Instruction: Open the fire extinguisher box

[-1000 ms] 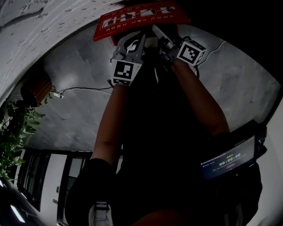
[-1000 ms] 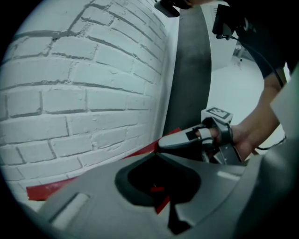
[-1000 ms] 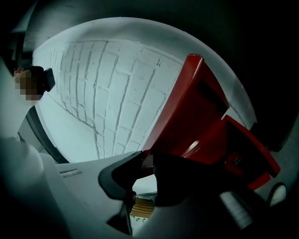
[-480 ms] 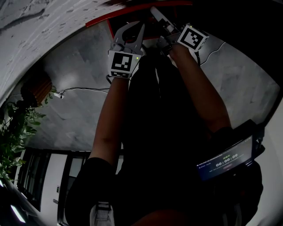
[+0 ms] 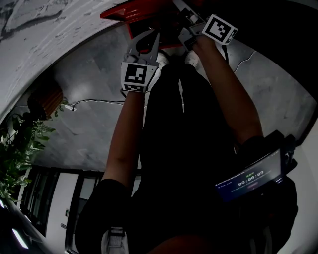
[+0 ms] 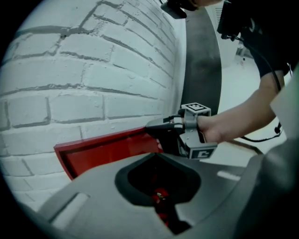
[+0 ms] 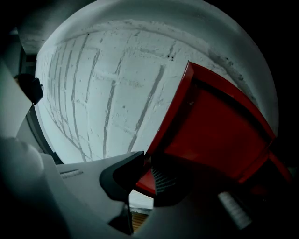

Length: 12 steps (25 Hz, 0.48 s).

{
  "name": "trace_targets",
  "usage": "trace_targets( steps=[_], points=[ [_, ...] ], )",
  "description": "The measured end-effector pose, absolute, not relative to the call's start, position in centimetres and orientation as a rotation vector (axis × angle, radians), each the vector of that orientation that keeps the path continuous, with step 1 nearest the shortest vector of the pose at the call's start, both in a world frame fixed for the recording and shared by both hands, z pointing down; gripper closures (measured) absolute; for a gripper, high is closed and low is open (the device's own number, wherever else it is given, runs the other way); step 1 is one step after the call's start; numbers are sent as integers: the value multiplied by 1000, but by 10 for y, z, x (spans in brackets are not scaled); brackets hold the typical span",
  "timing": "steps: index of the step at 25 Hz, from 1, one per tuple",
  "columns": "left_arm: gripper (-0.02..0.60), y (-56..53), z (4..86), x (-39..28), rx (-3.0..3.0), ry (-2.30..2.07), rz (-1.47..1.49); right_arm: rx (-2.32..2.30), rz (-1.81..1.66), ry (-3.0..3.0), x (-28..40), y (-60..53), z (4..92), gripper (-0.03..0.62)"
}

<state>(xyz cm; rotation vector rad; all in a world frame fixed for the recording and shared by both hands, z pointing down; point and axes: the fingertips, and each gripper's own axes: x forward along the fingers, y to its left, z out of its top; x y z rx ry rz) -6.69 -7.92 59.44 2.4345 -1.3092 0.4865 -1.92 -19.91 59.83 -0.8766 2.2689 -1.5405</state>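
The red door [image 5: 134, 12] of the fire extinguisher box stands swung out from the white brick wall, shown as a red panel [image 6: 107, 151] in the left gripper view and tilted [image 7: 215, 126] in the right gripper view. My right gripper [image 5: 180, 11] [image 6: 152, 127] [image 7: 147, 172] has just been closing and pinches the door's lower edge between its pads. My left gripper [image 5: 154, 34] [image 6: 159, 156] hovers just beside it, tips together, holding nothing. Below the left jaws a small red part [image 6: 161, 198] of something shows.
The white brick wall [image 6: 93, 84] [image 7: 107, 93] backs the box. A grey stone floor [image 5: 89, 129] lies below, with a thin cable [image 5: 99, 100], a green plant [image 5: 20, 149] at left and a brown wooden object [image 5: 47, 101]. A screen device [image 5: 248, 178] hangs at the person's right side.
In the head view the red door has swung from showing its printed face to edge-on at the top. The right gripper moved with it; the left gripper shifted slightly.
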Motion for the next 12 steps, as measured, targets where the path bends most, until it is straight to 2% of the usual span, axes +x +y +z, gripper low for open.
trace_targets(
  steps=[7, 10, 12],
  points=[
    [578, -85, 583, -98, 2398, -1341, 446, -903, -1558, 2316, -38, -206, 601, 537],
    [578, -82, 570, -102, 2402, -1337, 430, -903, -1575, 2335, -39, -198, 597, 484],
    [578, -73, 557, -100, 2404, -1327, 427, -901, -1571, 2379, -33, -183, 587, 486]
  ],
)
